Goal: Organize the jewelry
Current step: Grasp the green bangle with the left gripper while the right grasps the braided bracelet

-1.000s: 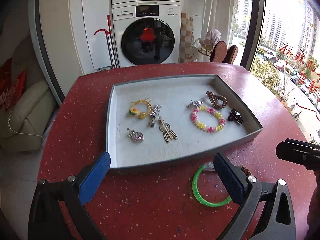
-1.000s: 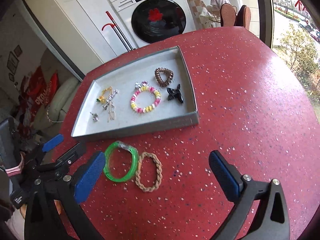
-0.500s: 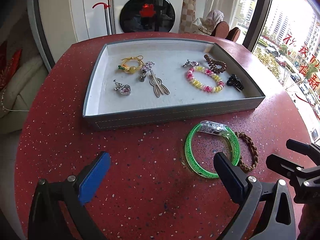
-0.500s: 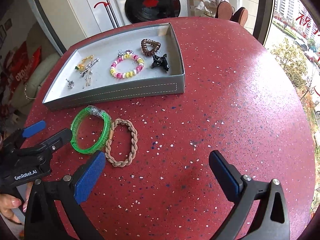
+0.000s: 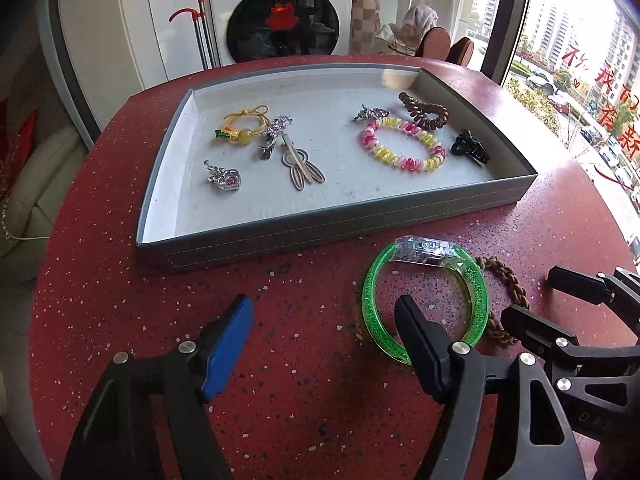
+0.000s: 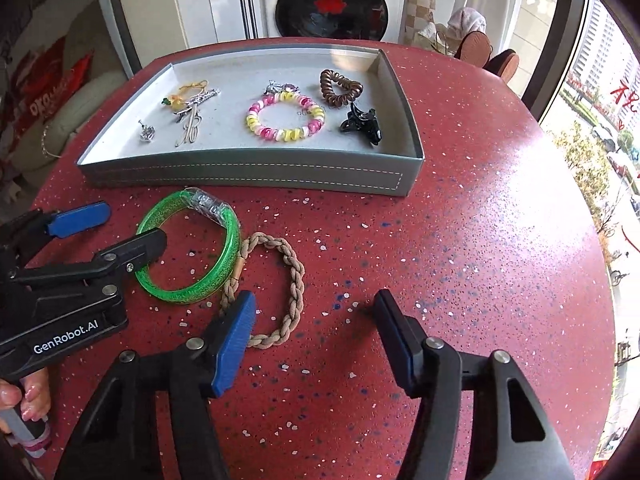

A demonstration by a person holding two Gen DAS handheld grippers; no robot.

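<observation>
A grey tray (image 5: 340, 226) (image 6: 248, 170) on the red table holds several pieces: a yellow tie (image 5: 240, 128), silver clips (image 5: 276, 136), a pink-yellow coil bracelet (image 5: 404, 146) (image 6: 286, 118), a brown coil tie (image 5: 424, 110) and a black claw clip (image 5: 470, 148). In front of the tray lie a green bangle (image 5: 478, 292) (image 6: 192, 248) and a braided tan band (image 5: 506, 280) (image 6: 276, 280). My left gripper (image 5: 324, 316) (image 6: 132, 226) is open, its right finger inside the bangle's ring. My right gripper (image 6: 316, 312) (image 5: 540, 304) is open, its left finger over the band's near edge.
The round red speckled table (image 6: 480, 240) falls away at its right edge by a large window. A washing machine (image 5: 280, 12) and a red-handled mop (image 5: 196, 24) stand behind the table. A cream sofa (image 5: 24, 184) is at the left.
Both grippers have dropped closer to the table and narrowed their openings. The left one has moved onto the green bangle, the right one onto the braided band.
</observation>
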